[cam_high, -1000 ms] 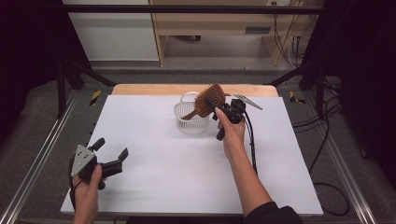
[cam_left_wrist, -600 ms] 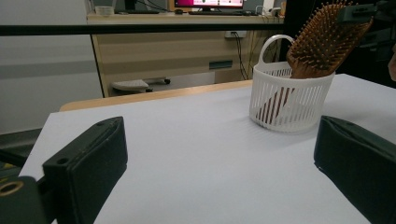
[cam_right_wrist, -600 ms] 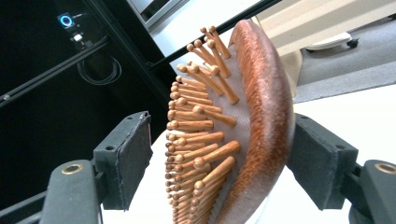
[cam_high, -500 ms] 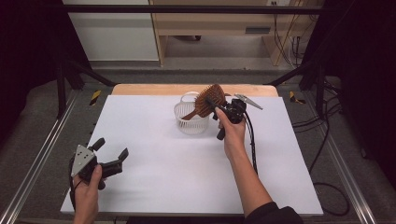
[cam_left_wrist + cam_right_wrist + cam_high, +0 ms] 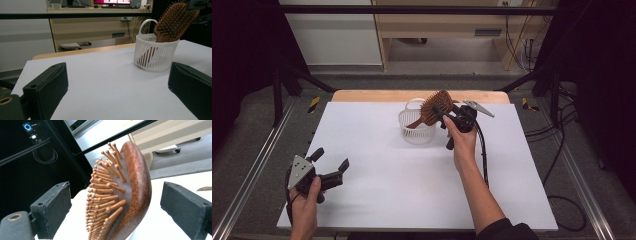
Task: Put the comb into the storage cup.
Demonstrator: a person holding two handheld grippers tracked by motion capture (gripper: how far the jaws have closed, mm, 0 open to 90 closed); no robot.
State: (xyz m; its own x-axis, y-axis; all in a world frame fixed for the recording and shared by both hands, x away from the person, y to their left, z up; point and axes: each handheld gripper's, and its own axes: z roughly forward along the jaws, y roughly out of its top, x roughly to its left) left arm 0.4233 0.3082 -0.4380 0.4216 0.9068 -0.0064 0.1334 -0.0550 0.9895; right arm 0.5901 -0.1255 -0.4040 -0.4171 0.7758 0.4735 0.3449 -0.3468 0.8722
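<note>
Wooden hairbrush (image 5: 435, 106) now leans handle-down in the white basket (image 5: 417, 127) at the table's (image 5: 377, 200) twelve o'clock, the right gripper (image 5: 446, 116) (jaws spread wide) having released it, while the left gripper (image 5: 331, 165) idles open at seven

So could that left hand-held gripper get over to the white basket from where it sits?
Probably yes. The left hand-held gripper sits open at the near left corner, and bare white table lies between it and the basket. But the right hand-held gripper is at the hairbrush standing in it.
</note>
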